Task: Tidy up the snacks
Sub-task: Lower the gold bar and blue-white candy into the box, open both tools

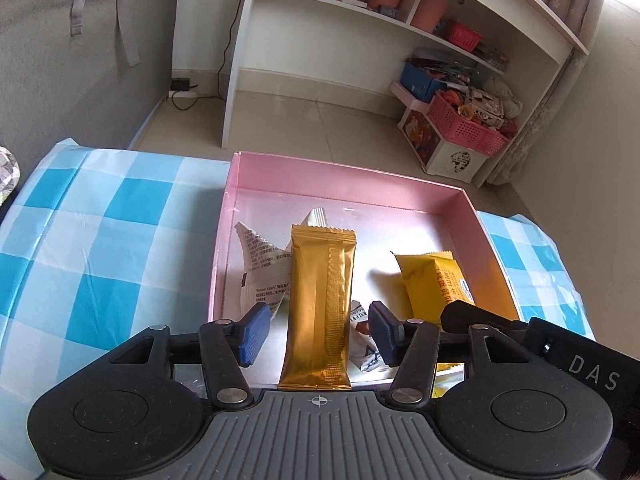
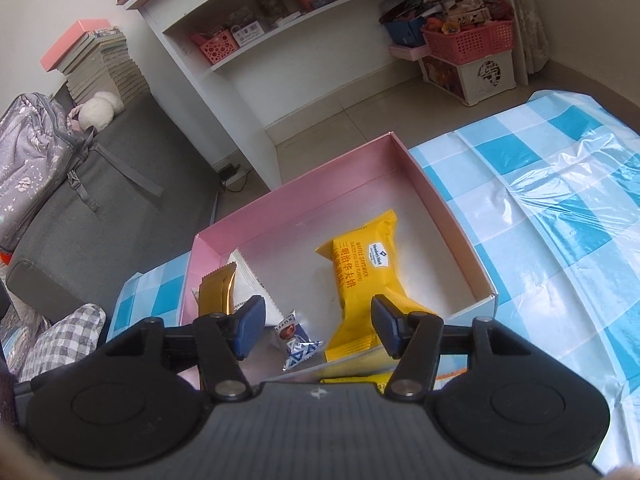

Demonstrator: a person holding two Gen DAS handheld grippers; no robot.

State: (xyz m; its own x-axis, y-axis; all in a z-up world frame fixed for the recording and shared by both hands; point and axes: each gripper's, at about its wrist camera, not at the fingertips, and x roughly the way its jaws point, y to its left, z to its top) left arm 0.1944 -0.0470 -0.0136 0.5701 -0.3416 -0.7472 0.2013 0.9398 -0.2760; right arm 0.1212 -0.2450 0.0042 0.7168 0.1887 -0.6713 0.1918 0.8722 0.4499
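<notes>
Left wrist view: left gripper (image 1: 316,330), jaws apart, straddles the gold bar (image 1: 320,308) inside the pink box (image 1: 344,178); right gripper (image 2: 318,326) gapes over the yellow packet (image 2: 360,280). Lay them parallel, I'd say.

Before you, a box (image 1: 460,204) sits on the table (image 1: 100,220); inside, a long bar (image 1: 320,304) lies left of a waffle packet (image 1: 432,284).

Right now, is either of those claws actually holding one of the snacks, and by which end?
No. The left claw is open, straddling the long gold foil packet without touching it. The right claw is open over the pink cardboard box.
</notes>
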